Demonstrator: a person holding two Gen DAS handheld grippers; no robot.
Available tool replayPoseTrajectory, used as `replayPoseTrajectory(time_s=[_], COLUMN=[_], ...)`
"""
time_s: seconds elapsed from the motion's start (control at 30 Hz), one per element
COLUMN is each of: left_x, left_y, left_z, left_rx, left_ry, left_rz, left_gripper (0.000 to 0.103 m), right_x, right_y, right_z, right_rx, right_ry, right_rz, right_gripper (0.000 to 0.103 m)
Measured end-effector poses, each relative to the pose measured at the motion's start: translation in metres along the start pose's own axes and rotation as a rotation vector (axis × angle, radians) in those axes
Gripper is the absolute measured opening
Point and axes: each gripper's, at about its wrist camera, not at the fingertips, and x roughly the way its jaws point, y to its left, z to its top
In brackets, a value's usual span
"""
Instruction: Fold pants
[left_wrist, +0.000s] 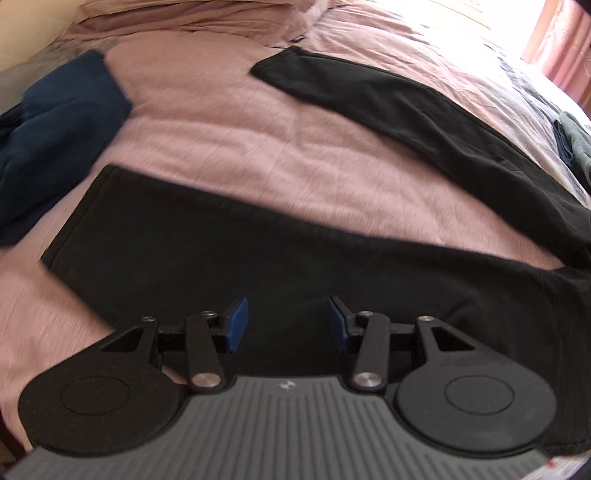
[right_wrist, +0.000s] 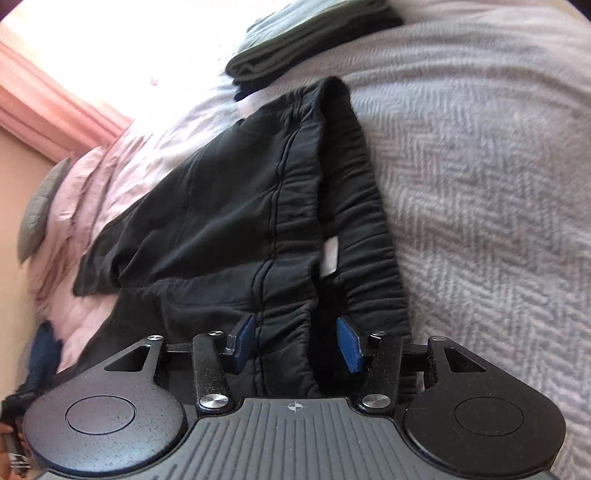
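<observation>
Black pants (left_wrist: 295, 258) lie flat on the pink bedspread, legs spread apart toward the left, gathered elastic waistband (right_wrist: 365, 221) at right

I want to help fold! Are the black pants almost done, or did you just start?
Just starting. Done: the black pants lie spread flat on the pink bedspread, legs apart. In hand: nothing is gripped; the left gripper is open above a leg, and the right gripper is open over the waistband. Left: every fold, as no leg lies over the other yet.
</observation>
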Motion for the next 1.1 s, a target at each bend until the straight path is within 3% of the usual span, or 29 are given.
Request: replayPoseTrajectory(time_s=[0.13,0.23,0.4,0.5,0.57,0.63,0.73,0.83,1.0,1.1], left_x=[-0.016,-0.021,-0.025,-0.023,-0.020,-0.017,-0.012,-0.007,-0.004,-0.007], left_y=[0.014,0.016,0.011,0.005,0.000,-0.004,-0.011,-0.021,-0.032,-0.038], left_z=[-0.036,-0.050,-0.053,-0.050,-0.047,-0.043,-0.040,-0.038,-0.035,-0.033], left_rx=[-0.078,-0.129,-0.140,-0.113,-0.095,-0.092,-0.094,-0.073,-0.040,-0.042], left_ry=[0.011,0.024,0.023,0.020,0.022,0.029,0.038,0.048,0.054,0.044], left_rz=[0.023,0.027,0.028,0.020,0.022,0.021,0.013,0.011,0.022,0.022], left_gripper=[0.043,0.043,0.043,0.043,0.043,0.043,0.043,0.044,0.043,0.044], right_x=[0.003,0.004,0.022,0.016,0.003,-0.006,0.002,0.015,-0.004,-0.042], right_y=[-0.004,-0.009,-0.011,-0.017,-0.018,-0.026,-0.043,-0.039,-0.015,0.018], right_z=[-0.003,0.004,0.014,0.016,0.012,0.008,0.009,0.010,0.014,0.014], right_rx=[-0.019,0.039,0.019,0.046,0.034,0.079,0.185,0.216,0.157,0.042], right_ry=[0.030,0.014,0.037,0.007,-0.026,-0.065,-0.089,-0.109,-0.168,-0.288], right_rz=[0.082,0.161,0.165,0.234,0.285,0.329,0.292,0.299,0.338,0.231], right_gripper=[0.047,0.047,0.044,0.043,0.032,0.028,0.026,0.008,0.004,0.002])
